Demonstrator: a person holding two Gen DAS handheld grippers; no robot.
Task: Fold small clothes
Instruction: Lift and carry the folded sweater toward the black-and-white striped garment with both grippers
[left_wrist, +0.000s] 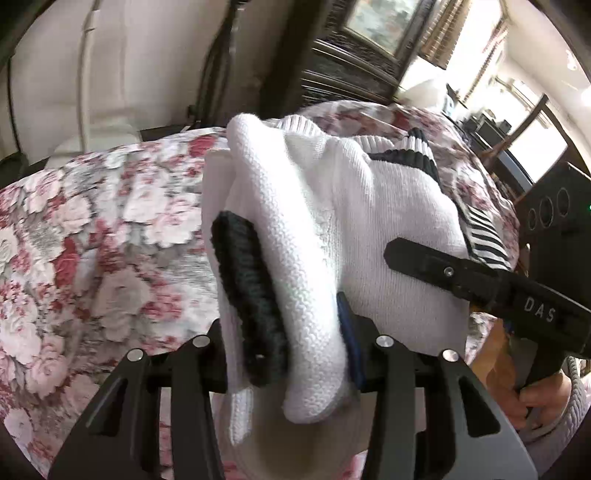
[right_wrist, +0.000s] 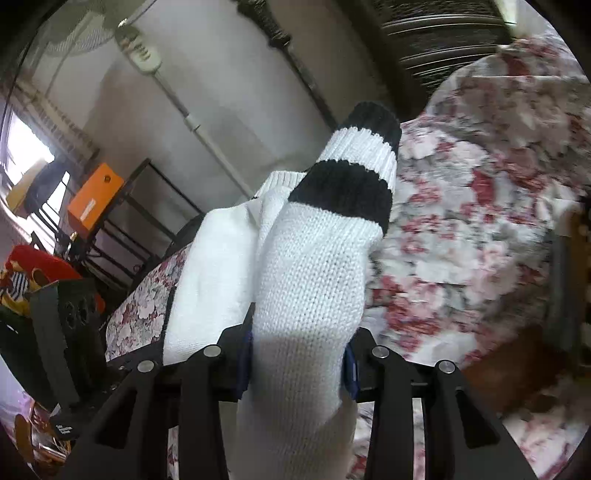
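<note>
A small white knit sweater (left_wrist: 369, 221) with black and white striped cuffs is held up over a floral bedspread (left_wrist: 92, 240). My left gripper (left_wrist: 295, 354) is shut on a bunched fold of it with a black cuff (left_wrist: 251, 295) beside the jaws. My right gripper (right_wrist: 299, 354) is shut on a sleeve (right_wrist: 314, 280) whose striped cuff (right_wrist: 354, 173) points up and away. The right gripper also shows in the left wrist view (left_wrist: 461, 277), against the sweater's right side.
The floral bedspread (right_wrist: 461, 221) covers the surface below. Dark carved wooden furniture (left_wrist: 354, 55) stands behind. An orange box (right_wrist: 94, 199) on a black rack and a red toy (right_wrist: 33, 266) sit at the left of the right wrist view.
</note>
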